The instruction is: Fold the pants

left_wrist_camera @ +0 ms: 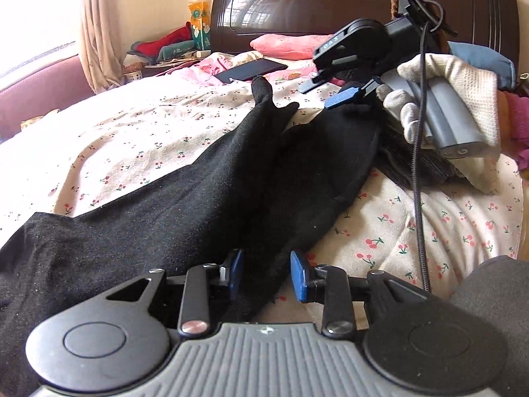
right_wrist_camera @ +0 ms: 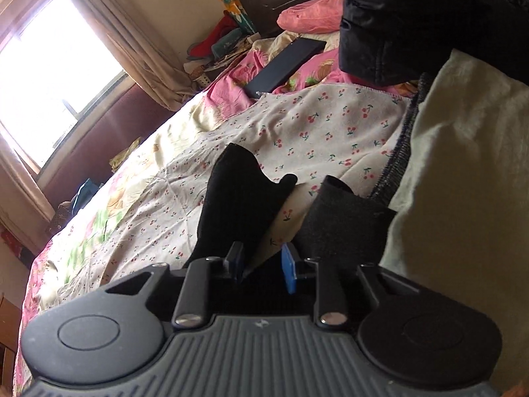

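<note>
While black pants lie lengthwise along the cherry-print sheet, legs toward the headboard, the left gripper stands parted astride the fabric near the crotch and the right gripper parted between the cuffs (pinching nothing); bring one leg squarely over the other; no readable writing

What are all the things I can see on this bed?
pants: one, black, spread across the bed, legs toward the headboard
sheet: one, cream with cherries, under the pants
pillow: one, pink, by the headboard
headboard: one, dark brown, far end
flat dark slab: one, black, on the pink bedding
curtain: one, beige, at the window
gloved hand: one, white, holding the right hand-held gripper
left hand-held gripper: jaws apart over the pants
right hand-held gripper: jaws apart at the leg ends
</note>
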Tool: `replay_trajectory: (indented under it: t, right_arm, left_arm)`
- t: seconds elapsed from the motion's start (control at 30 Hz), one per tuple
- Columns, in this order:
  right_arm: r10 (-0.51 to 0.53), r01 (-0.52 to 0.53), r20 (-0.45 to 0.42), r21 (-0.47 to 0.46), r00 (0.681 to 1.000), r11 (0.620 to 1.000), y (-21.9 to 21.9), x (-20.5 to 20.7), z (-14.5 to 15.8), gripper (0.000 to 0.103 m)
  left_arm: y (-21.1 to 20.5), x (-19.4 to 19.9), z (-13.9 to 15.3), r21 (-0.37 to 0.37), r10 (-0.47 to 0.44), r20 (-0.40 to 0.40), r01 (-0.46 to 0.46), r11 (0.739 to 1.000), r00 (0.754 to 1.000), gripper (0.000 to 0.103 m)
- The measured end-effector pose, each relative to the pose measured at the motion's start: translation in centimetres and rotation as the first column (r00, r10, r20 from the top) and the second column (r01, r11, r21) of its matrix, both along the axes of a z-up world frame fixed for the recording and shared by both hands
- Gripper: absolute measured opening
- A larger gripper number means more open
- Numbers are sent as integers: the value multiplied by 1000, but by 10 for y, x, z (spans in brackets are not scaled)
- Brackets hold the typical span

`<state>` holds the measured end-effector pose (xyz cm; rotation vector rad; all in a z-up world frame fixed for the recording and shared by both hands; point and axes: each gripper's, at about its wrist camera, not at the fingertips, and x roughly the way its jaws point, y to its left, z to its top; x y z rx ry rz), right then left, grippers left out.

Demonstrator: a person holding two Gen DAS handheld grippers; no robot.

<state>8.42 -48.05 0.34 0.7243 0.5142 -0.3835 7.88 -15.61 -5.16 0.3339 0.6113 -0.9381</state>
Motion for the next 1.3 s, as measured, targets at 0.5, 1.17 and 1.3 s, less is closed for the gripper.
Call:
replay_trajectory:
  t: [0.5, 1.17, 1.3]
  right_arm:
    - [-53, 46, 47, 137, 998, 990, -20, 41, -27, 7]
    - [-42, 33, 49, 160, 998, 987, -12, -79, -14, 16]
    - [-27, 30, -25, 126, 999, 992, 2, -90, -29, 20]
  left_arm:
    - [1, 3, 8, 2, 6, 42, -6, 1000, 999, 48]
    - [-6, -4, 13, 17, 3, 59, -4, 1000, 998, 52]
    - [-13, -6, 11, 17, -15, 65, 14, 1000, 998, 52]
